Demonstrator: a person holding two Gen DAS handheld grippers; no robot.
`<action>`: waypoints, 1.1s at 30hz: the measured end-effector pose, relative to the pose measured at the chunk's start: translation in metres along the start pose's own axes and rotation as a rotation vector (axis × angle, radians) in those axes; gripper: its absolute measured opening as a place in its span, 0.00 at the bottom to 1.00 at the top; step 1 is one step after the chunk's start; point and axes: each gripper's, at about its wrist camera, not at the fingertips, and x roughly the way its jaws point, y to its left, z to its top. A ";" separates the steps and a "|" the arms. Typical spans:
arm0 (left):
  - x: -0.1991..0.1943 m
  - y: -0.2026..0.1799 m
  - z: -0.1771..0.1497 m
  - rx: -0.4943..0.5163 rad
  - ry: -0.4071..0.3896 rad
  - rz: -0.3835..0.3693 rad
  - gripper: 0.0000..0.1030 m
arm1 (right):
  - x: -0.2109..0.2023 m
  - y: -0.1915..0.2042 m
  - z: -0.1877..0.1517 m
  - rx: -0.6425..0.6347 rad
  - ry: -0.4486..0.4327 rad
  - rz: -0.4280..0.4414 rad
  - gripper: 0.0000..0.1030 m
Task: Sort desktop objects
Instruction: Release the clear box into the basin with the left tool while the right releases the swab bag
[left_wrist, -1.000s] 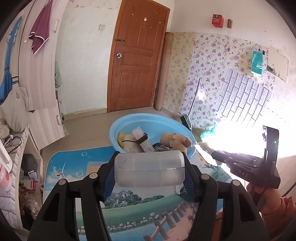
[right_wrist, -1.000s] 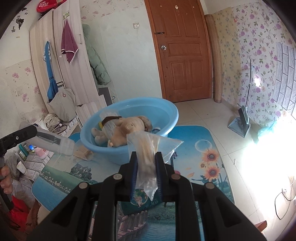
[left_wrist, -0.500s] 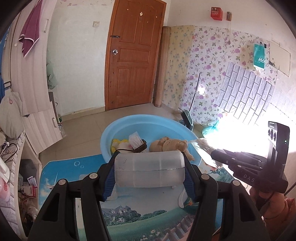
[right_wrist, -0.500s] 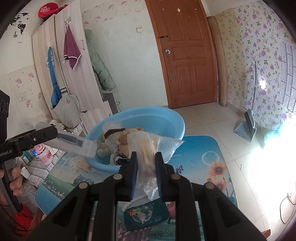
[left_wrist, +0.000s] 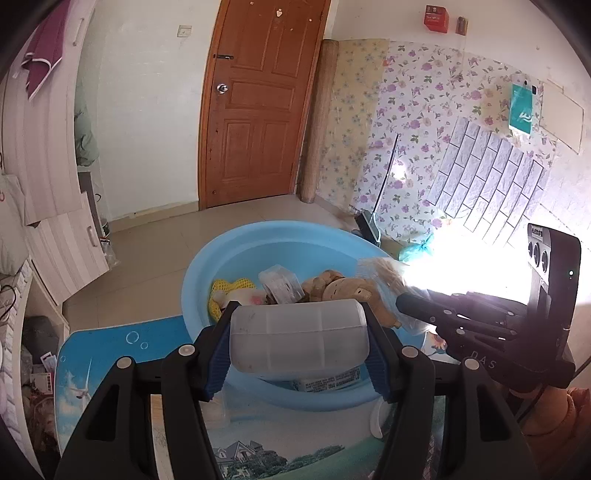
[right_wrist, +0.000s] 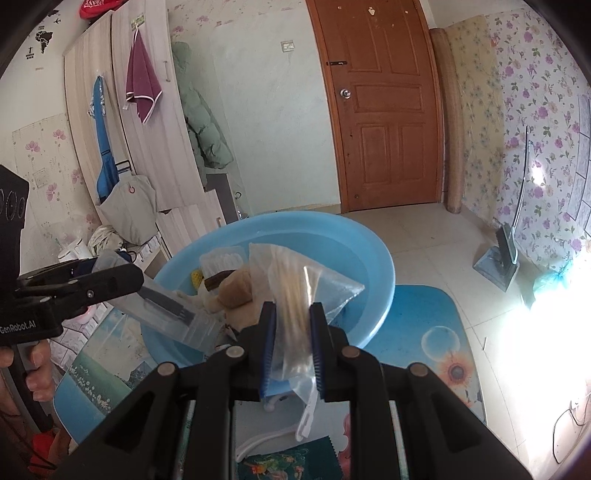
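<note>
One basin (left_wrist: 236, 254), two claw-held items, one each.

On the black body of the left gripper (right_wrist: 110, 284), seen from the right wrist camera, the white words "GenRobot.AI" stand near the left edge of the picture. On the body of the right gripper (left_wrist: 400, 299), seen from the left wrist camera, the pale letters "DAS" can be read. A white label (left_wrist: 332, 382) with small black print shows under the frosted plastic box (left_wrist: 297, 338) that the left gripper holds, but its words are too small to read. The red cap (right_wrist: 98, 5) on top of the wardrobe has white letters, and these are not clear enough to read.
</note>
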 end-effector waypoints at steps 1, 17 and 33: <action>0.004 0.000 0.001 0.004 0.002 -0.001 0.59 | 0.004 0.002 0.002 -0.007 0.003 0.000 0.17; 0.037 0.003 -0.022 0.012 0.102 -0.011 0.70 | 0.038 0.015 0.004 -0.049 0.109 -0.039 0.25; 0.002 -0.020 -0.042 0.062 0.092 -0.041 0.85 | -0.001 0.031 -0.009 -0.059 0.094 -0.103 0.35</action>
